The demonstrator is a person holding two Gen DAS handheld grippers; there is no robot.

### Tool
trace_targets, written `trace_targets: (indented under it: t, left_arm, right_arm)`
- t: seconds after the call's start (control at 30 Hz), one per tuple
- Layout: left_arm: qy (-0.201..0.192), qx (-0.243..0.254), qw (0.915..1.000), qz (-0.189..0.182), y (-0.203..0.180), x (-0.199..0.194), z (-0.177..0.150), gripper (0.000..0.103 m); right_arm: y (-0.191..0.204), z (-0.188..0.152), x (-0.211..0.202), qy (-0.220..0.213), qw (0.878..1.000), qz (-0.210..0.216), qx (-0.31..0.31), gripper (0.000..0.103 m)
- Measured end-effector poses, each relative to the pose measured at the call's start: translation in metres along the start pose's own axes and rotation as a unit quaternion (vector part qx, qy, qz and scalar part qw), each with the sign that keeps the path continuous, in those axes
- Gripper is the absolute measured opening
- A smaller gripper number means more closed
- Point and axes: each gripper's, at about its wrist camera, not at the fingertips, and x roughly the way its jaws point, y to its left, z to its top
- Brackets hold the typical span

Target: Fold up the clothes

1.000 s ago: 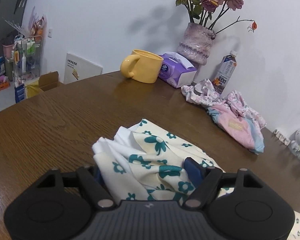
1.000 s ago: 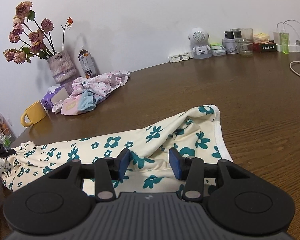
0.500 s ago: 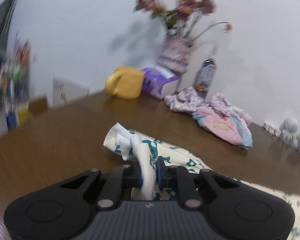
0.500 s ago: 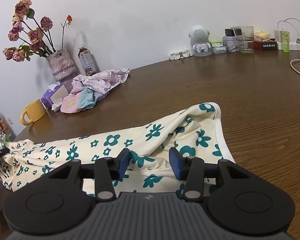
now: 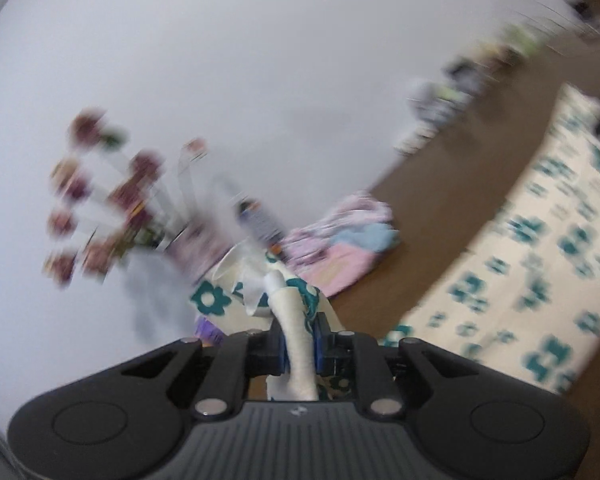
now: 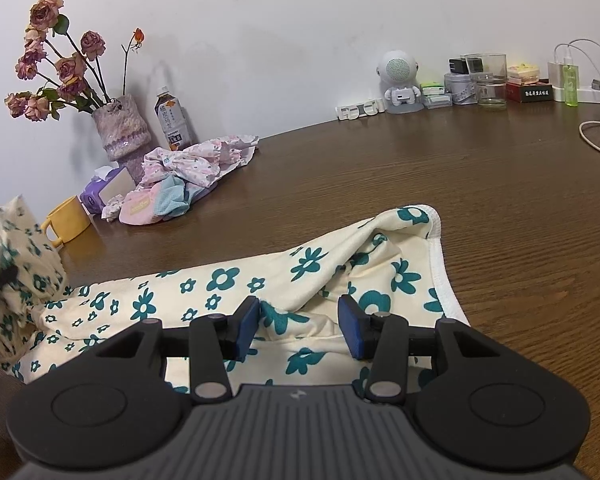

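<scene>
A cream garment with teal flowers [image 6: 300, 276] lies spread on the brown table [image 6: 480, 200]. My left gripper [image 5: 299, 342] is shut on a bunched end of that garment [image 5: 296, 308] and holds it up off the table; this view is blurred and tilted. The lifted end [image 6: 16, 248] shows at the left edge of the right wrist view. My right gripper [image 6: 299, 326] is open, low over the garment's near right part, with a raised fold of cloth between its blue pads [image 6: 247, 322].
A pile of pink and blue clothes [image 6: 188, 184] lies by a vase of dried roses [image 6: 120, 130], a bottle [image 6: 172, 120], a tissue pack [image 6: 104, 192] and a yellow mug [image 6: 70, 220]. Small items, a glass [image 6: 486, 80] and cables [image 6: 596, 136] line the far right.
My left gripper shut on the garment's left end, then lifted and swung it up toward the right. The right gripper stayed open in place.
</scene>
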Motion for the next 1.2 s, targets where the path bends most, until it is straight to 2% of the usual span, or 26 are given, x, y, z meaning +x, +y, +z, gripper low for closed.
trace_targets:
  t: [0.1, 0.23, 0.37, 0.6, 0.7, 0.73, 0.77, 0.8, 0.83, 0.93, 1.03, 1.13, 1.2]
  left_arm:
    - [0.002, 0.036, 0.9990, -0.027, -0.025, -0.004, 0.002, 0.012]
    - [0.015, 0.061, 0.9964, -0.057, -0.045, -0.007, 0.000, 0.012]
    - [0.030, 0.077, 0.9942, -0.069, -0.058, -0.002, -0.001, 0.013]
    - [0.045, 0.095, 0.9924, -0.064, -0.072, 0.004, 0.000, 0.013]
    - [0.046, 0.086, 0.9932, -0.063, -0.071, 0.003, 0.002, 0.021]
    - [0.045, 0.083, 0.9936, -0.062, -0.070, 0.002, 0.003, 0.028]
    - [0.039, 0.073, 0.9943, -0.067, -0.066, -0.002, 0.005, 0.034]
    - [0.033, 0.061, 0.9949, -0.073, -0.063, -0.006, 0.006, 0.050]
    - [0.028, 0.050, 0.9953, -0.079, -0.059, -0.010, 0.008, 0.060]
    - [0.008, -0.003, 0.9944, -0.106, -0.044, -0.023, 0.016, 0.061]
    - [-0.017, -0.067, 0.9889, -0.131, -0.028, -0.032, 0.019, 0.061]
    - [-0.027, -0.137, 0.9772, -0.160, -0.007, -0.040, 0.018, 0.061]
    - [-0.029, -0.187, 0.9647, -0.183, 0.011, -0.047, 0.012, 0.061]
  right_arm:
    - [0.001, 0.000, 0.000, 0.000, 1.000, -0.003, -0.003, 0.044]
    - [0.002, 0.000, 0.000, 0.002, 1.000, -0.005, -0.006, 0.044]
    - [0.002, 0.001, 0.000, 0.002, 1.000, -0.007, -0.008, 0.044]
    - [0.003, 0.001, 0.000, 0.002, 1.000, -0.010, -0.011, 0.044]
    - [0.004, 0.001, 0.000, 0.002, 1.000, -0.010, -0.011, 0.044]
    - [0.004, 0.001, 0.000, 0.002, 1.000, -0.010, -0.011, 0.044]
    - [0.004, 0.001, 0.000, 0.002, 1.000, -0.011, -0.012, 0.044]
    - [0.004, 0.001, 0.000, 0.002, 1.000, -0.011, -0.012, 0.044]
    - [0.004, 0.001, 0.000, 0.002, 1.000, -0.012, -0.014, 0.044]
    - [0.005, 0.001, 0.000, 0.003, 1.000, -0.015, -0.017, 0.044]
    - [0.006, 0.000, 0.000, 0.003, 1.000, -0.017, -0.018, 0.044]
    - [0.008, -0.001, -0.003, -0.005, 1.000, -0.017, -0.024, 0.044]
    - [0.015, -0.004, -0.008, -0.014, 0.999, -0.006, -0.030, 0.044]
